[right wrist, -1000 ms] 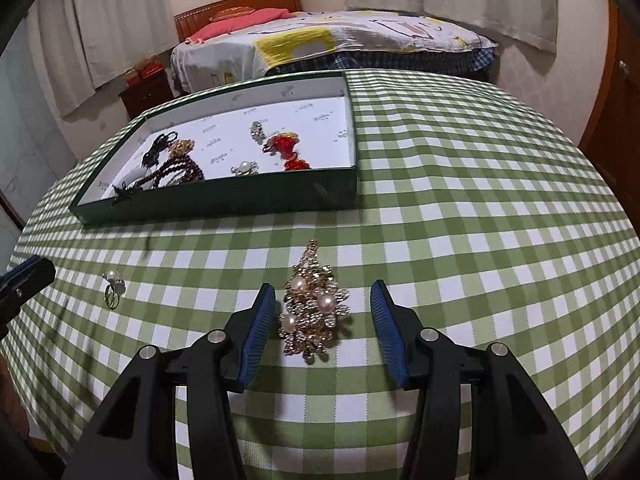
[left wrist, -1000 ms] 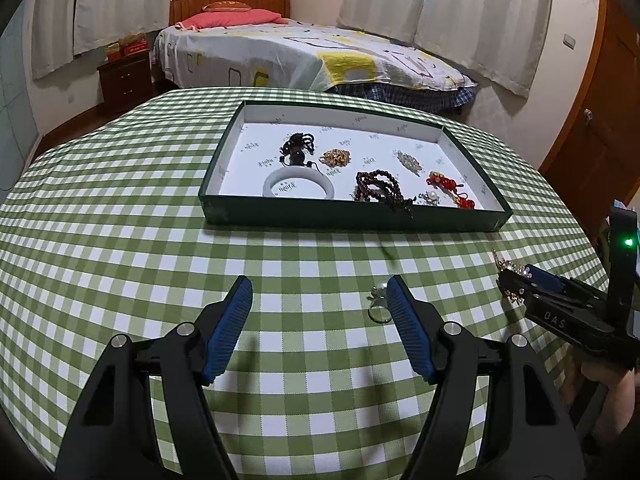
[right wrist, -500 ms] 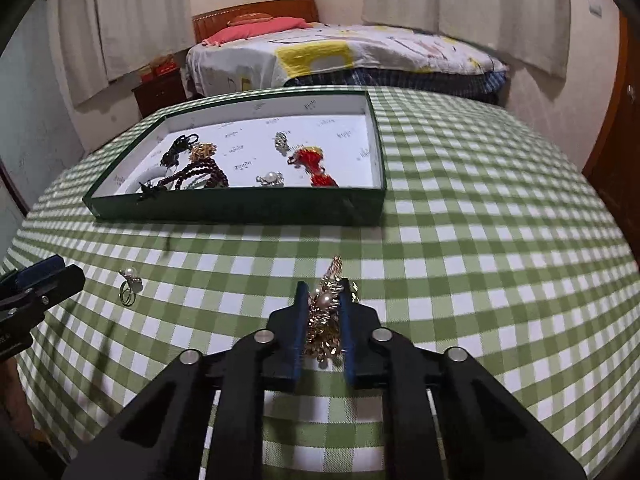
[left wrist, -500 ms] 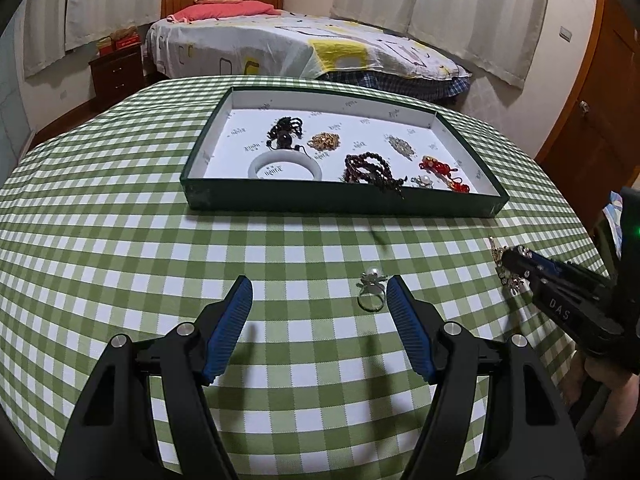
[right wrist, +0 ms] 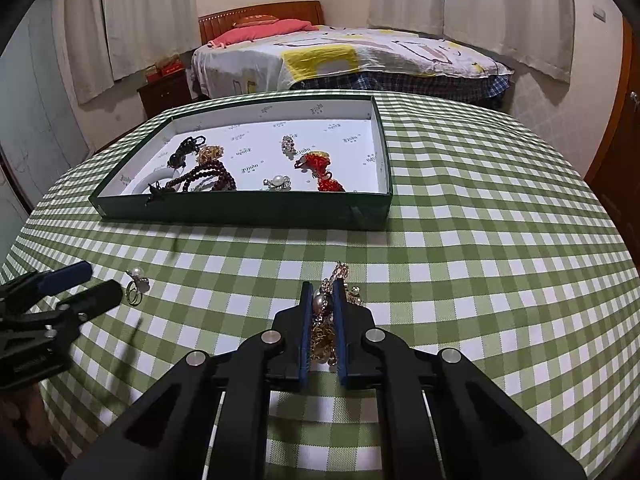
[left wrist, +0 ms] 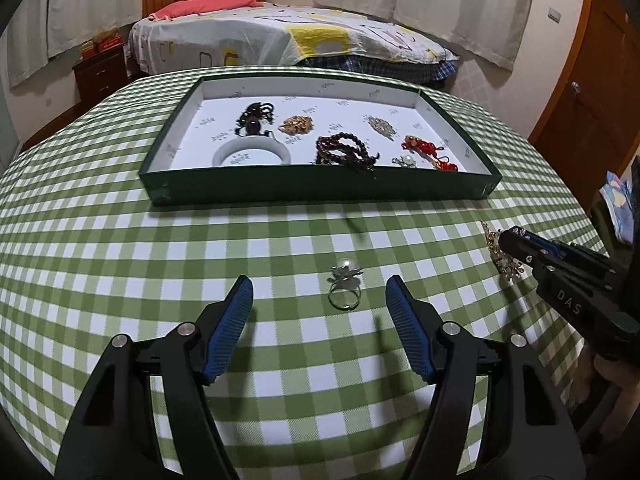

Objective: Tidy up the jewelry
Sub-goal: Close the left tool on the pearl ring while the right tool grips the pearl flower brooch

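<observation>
**Right claw clamps the brooch**

Since the earlier frame the right gripper (right wrist: 320,300) has closed its jaws onto the gold pearl brooch (right wrist: 325,320), pads pressing both sides. At its 9 o'clock, the left gripper (left wrist: 320,296) stands wide, the pearl ring (left wrist: 345,286) between its fingers, untouched on the checked tablecloth (left wrist: 120,264). Green tray (right wrist: 240,208) lies at 12 o'clock

The right gripper (right wrist: 320,300) has clamped onto the gold brooch (right wrist: 326,320), perhaps lifting it slightly. The left gripper (left wrist: 320,300), jaws spread, now has the pearl ring (left wrist: 345,288) between its fingertips.
</observation>
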Demonstrator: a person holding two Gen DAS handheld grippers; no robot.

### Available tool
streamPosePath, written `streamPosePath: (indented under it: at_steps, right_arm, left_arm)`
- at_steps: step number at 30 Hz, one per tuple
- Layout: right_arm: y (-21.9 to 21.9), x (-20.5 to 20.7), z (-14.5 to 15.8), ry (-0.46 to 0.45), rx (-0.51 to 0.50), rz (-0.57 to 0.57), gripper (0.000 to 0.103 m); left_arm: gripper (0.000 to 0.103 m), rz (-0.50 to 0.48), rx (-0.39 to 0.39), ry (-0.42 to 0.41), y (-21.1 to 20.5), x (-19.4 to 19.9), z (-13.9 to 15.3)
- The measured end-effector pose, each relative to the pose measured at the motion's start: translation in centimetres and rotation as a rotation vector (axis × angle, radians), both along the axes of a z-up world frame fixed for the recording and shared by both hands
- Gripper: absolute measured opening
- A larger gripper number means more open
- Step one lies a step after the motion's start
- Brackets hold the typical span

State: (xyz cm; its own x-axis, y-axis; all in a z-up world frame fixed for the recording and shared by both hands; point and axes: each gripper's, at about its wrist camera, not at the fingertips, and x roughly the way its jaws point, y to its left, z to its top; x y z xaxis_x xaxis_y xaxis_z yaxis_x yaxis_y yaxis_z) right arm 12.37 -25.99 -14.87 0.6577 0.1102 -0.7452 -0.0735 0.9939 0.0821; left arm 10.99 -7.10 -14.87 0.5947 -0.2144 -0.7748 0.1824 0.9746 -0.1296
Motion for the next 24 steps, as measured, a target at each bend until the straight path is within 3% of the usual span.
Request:
streamPosePath:
  at_steps: [8,11,24]
  right_arm:
    - [-0.6,-0.1,0.0,0.001,0.032,-0.005,0.011]
    - [-0.6,-0.1,0.0,0.0,0.037,-0.006,0.011]
    - [-0.3,-0.2,0.3,-0.006,0.042,-0.005,0.01]
  left_arm:
    - [0.039,-0.05,0.028,0.023,-1.5,1.2,-1.2]
    - [0.021,-0.07,0.039,0.018,-1.7,1.2,-1.3]
    - [0.021,-0.063,0.029,-0.021,-0.2,0.5,-0.4]
